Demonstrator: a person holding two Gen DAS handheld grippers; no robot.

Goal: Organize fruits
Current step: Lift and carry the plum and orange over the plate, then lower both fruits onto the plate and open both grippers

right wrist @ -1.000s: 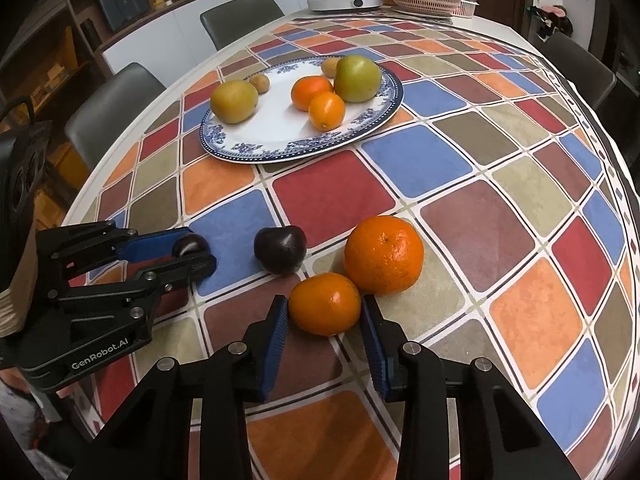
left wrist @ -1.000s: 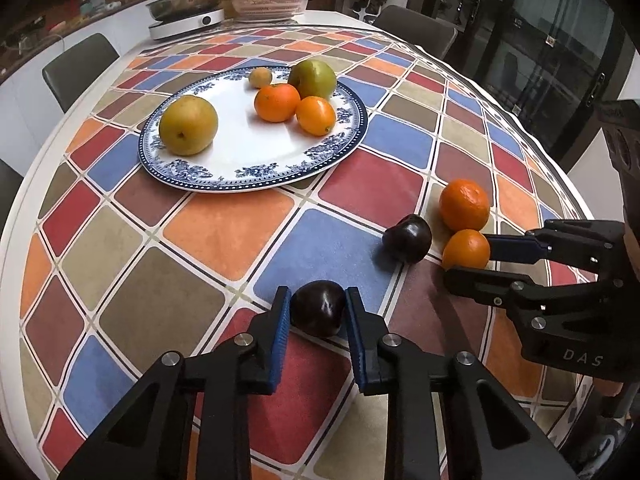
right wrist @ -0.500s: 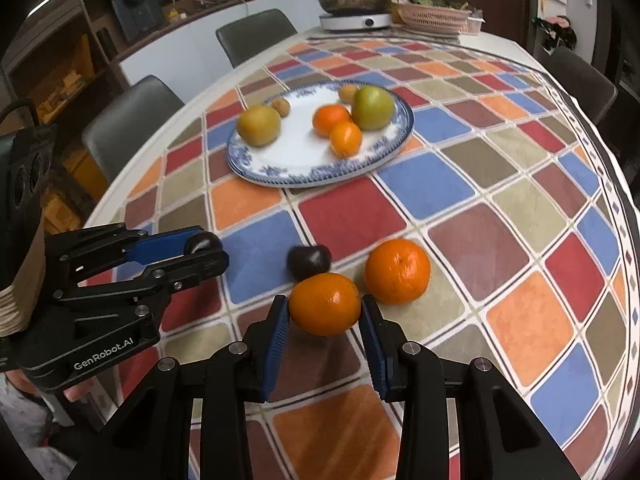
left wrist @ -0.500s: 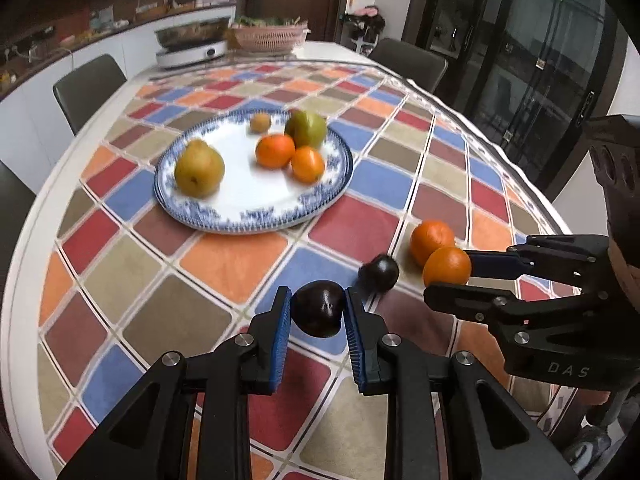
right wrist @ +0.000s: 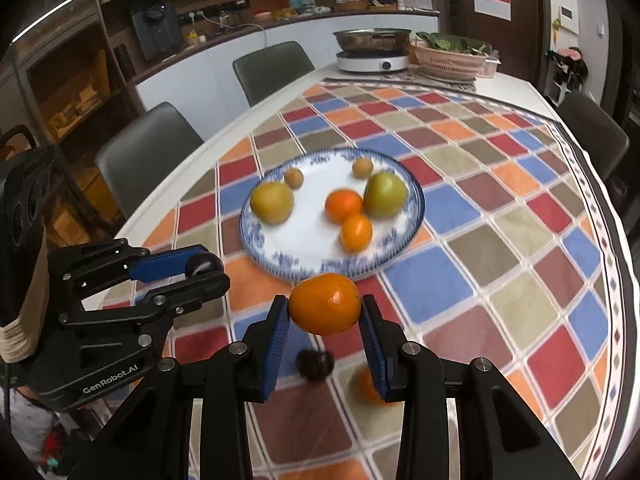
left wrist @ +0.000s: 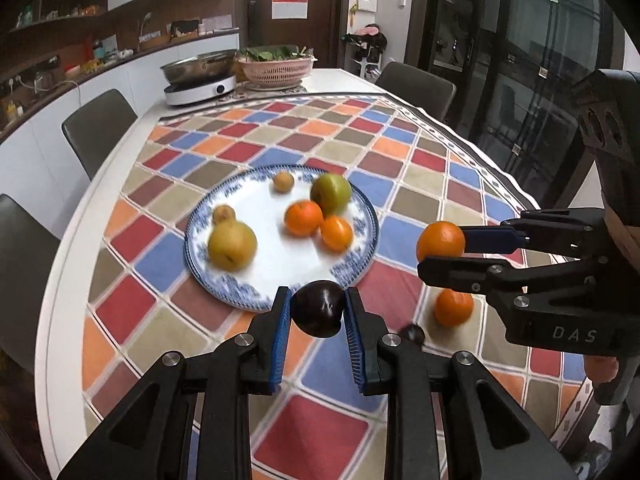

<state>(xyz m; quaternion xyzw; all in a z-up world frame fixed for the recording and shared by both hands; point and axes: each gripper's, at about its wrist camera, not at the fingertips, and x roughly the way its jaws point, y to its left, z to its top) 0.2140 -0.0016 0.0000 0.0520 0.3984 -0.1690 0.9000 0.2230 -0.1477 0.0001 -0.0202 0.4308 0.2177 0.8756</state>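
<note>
**Both fruits lifted clear of the table**

The left gripper (left wrist: 318, 312) was clenched on a dark plum (left wrist: 319, 309), and the right gripper (right wrist: 325, 316) on a small orange (right wrist: 325, 309). A second earlier both fruits sat on the checked tablecloth (right wrist: 500, 240); now each hung above it, near the front rim of the blue-patterned plate (left wrist: 248, 300). A second plum (right wrist: 315, 364) and a larger orange (left wrist: 454, 307) remained on the cloth below.
</note>
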